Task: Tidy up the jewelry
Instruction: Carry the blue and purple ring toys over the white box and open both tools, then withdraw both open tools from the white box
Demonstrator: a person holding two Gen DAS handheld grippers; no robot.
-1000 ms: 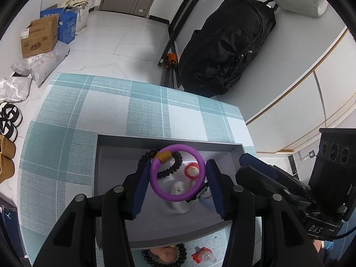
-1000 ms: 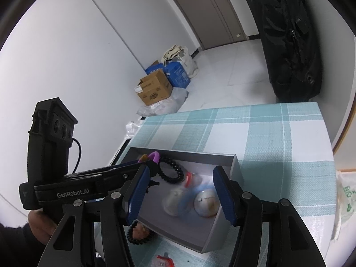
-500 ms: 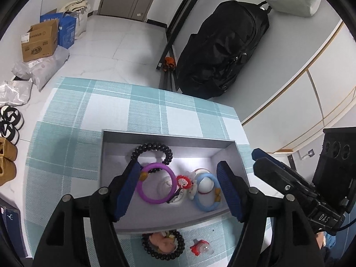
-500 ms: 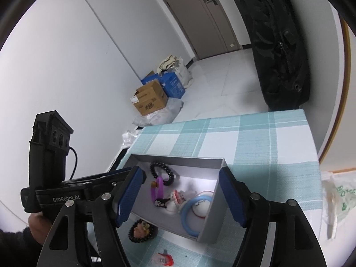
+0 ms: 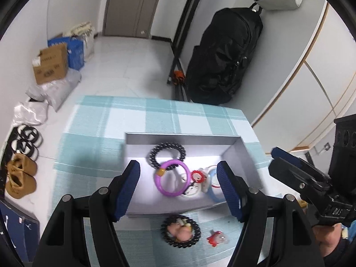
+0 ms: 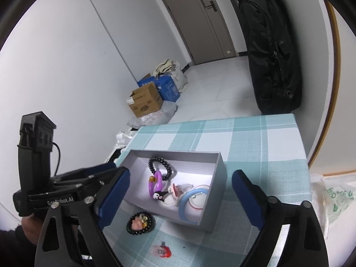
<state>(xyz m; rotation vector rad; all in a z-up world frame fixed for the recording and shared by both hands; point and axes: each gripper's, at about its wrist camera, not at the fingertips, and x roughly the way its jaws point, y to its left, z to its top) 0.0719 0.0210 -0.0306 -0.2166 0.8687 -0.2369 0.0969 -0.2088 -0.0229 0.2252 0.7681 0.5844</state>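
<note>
A grey open box (image 5: 182, 137) stands on the checked cloth. Inside it lie a purple bangle (image 5: 156, 183), a black coil hair tie (image 5: 155, 150), a red-and-white clip (image 5: 197, 176) and a blue bangle (image 5: 212, 192). My left gripper (image 5: 178, 178) hovers open above the box's near side with nothing between its pads. My right gripper (image 6: 180, 182) hangs over the same box (image 6: 173, 154); its jaws are opening and are empty. In front of the box on the cloth lie a second black coil tie with a pink charm (image 5: 180, 231) and a small red clip (image 5: 217, 240).
The table's far edge (image 5: 160, 99) drops to a tiled floor with cartons (image 5: 50, 66), shoes (image 5: 21, 178) and a black backpack (image 5: 222, 57) against the wall. A plastic bag (image 6: 333, 200) lies off the table's right side.
The purple bangle left my left gripper's jaws and now lies in the box. A blue bangle came to rest there too. Both grippers widened and drew back and up.
</note>
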